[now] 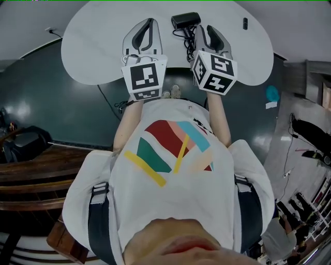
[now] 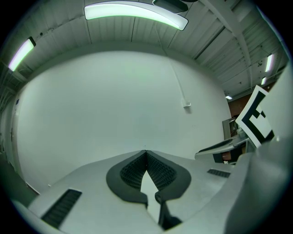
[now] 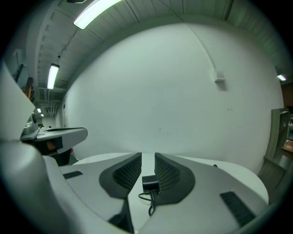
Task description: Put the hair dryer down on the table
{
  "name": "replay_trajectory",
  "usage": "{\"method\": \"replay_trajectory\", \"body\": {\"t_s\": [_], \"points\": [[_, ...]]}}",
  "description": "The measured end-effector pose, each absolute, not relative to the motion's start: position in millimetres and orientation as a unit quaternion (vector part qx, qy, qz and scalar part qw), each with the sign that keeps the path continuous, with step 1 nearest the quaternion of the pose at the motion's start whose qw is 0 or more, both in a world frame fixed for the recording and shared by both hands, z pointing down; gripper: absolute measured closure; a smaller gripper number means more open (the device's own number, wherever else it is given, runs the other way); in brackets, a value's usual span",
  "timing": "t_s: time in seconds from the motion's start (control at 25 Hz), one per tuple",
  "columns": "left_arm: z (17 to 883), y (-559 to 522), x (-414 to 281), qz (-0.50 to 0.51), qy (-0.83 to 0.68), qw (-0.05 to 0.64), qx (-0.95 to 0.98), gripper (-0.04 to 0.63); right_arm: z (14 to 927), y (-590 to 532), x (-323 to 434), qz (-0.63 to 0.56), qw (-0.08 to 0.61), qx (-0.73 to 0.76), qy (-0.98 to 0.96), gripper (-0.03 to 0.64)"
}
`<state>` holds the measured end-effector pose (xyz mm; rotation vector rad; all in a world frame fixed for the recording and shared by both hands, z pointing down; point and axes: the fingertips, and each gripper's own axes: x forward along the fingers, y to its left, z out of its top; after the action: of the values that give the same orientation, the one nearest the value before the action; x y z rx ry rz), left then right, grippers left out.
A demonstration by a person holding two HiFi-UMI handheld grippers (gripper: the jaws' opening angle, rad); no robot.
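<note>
The hair dryer was down: black, flat on the white table, its cord trailing back toward the person. Print to read? Only the bold black-and-white square patterns on the left cube and the right cube, blocks rather than letters.

The head view gave the full layout. The left gripper and right gripper were side by side above the table's near edge, with the dryer just beside the right one's tip. A small dark object sat well off to the right, and a white shirt with coloured shapes filled the space below.

The right gripper view told the grip story. The right gripper had its fingers a narrow slot apart and touching nothing. The hair dryer and its cord showed through that slot, lying on the table beneath. The left gripper's body poked in at that view's left edge.

The left gripper view had none of the dryer. It showed a white wall, a curved ceiling light and the right cube at its right edge. The left gripper had its fingers tip to tip, with nothing between them.
</note>
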<state>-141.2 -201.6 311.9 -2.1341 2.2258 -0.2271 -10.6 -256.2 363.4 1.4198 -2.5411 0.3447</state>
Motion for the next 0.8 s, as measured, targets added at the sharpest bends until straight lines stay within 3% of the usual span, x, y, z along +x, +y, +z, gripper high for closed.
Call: {"method": "replay_trajectory", "body": {"t_s": [0.28, 0.8], "points": [[311.1, -199.2, -139.7, -0.072, 0.717, 0.026, -0.693, 0.581, 334.1, -247.1, -1.9, 0.048, 0.076, 0.517, -0.851, 0.601], [308.6, -199.0, -136.5, -0.064, 0.716, 0.031, -0.694, 0.581, 326.6, -232.9, -5.1, 0.014, 0.053, 0.514, -0.856, 0.607]]}}
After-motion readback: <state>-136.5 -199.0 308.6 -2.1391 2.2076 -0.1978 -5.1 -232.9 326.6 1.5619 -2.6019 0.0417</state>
